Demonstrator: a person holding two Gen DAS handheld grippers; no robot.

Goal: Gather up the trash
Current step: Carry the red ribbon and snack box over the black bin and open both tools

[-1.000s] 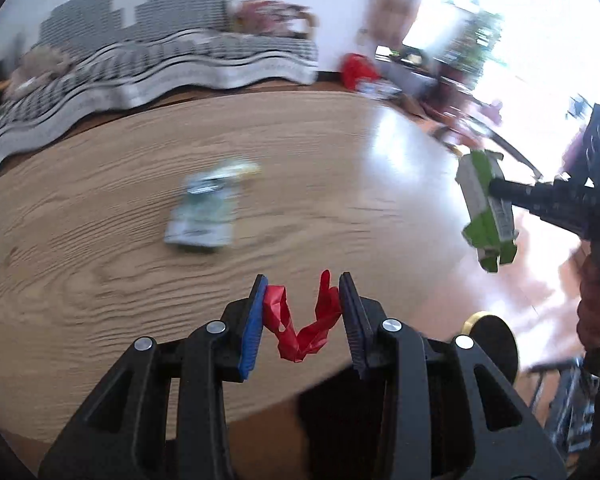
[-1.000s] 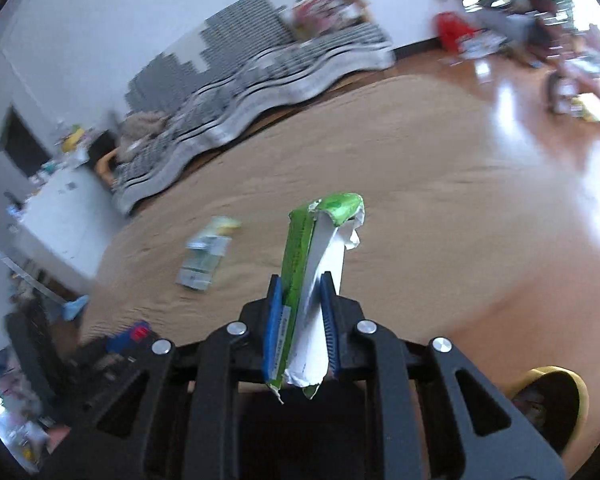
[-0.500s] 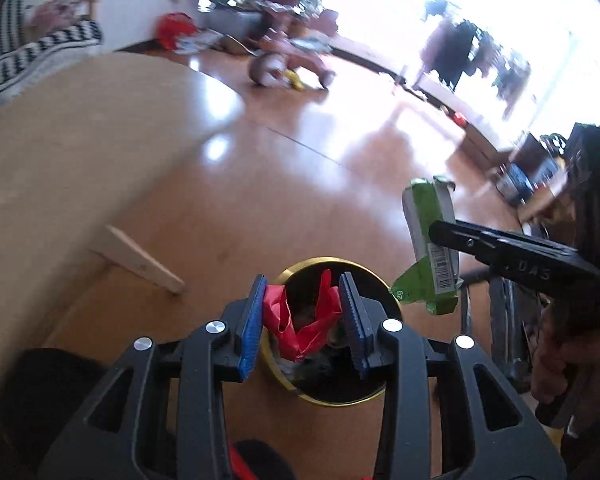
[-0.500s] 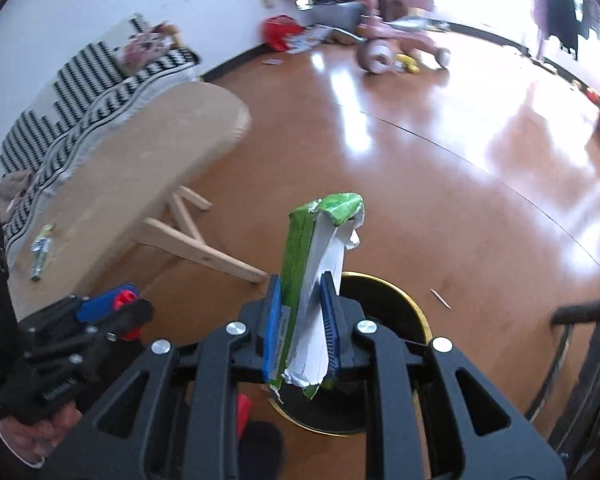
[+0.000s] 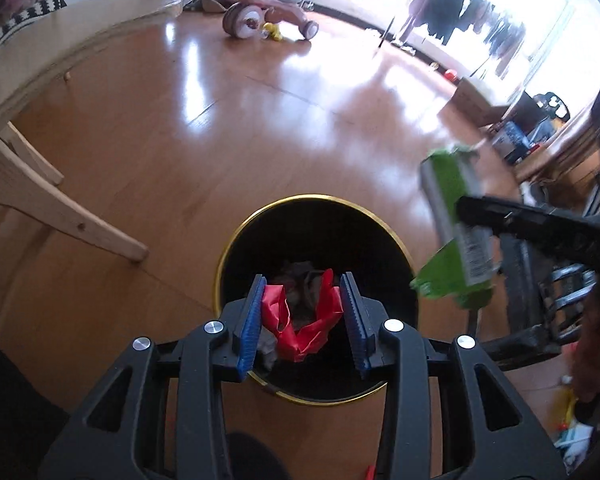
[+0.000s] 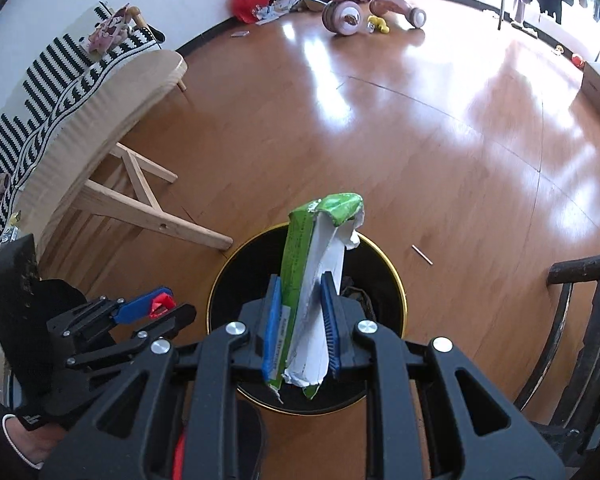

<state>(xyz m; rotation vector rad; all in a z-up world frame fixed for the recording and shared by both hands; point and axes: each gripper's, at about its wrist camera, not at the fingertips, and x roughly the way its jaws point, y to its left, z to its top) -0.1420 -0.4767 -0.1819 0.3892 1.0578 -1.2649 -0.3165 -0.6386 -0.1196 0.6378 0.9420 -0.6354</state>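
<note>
My left gripper (image 5: 302,316) is shut on a crumpled red wrapper (image 5: 300,320) and hangs over the mouth of a black bin with a gold rim (image 5: 236,240). My right gripper (image 6: 302,328) is shut on a flattened green and white carton (image 6: 316,272) and holds it upright above the same bin (image 6: 396,276). The carton (image 5: 456,232) shows at the right of the left wrist view, beside the bin. The left gripper (image 6: 144,308) shows at the left of the right wrist view. Some dark trash lies in the bin.
A round wooden table (image 6: 112,108) with slanted legs stands left of the bin. A striped sofa (image 6: 40,80) lies behind it. A pink tricycle (image 6: 364,4) stands far across the glossy wood floor. A dark chair (image 6: 580,320) is at the right.
Both grippers swung away from the tabletop and down over the floor bin. The bin has grown larger in both views. Both still hold their trash.
</note>
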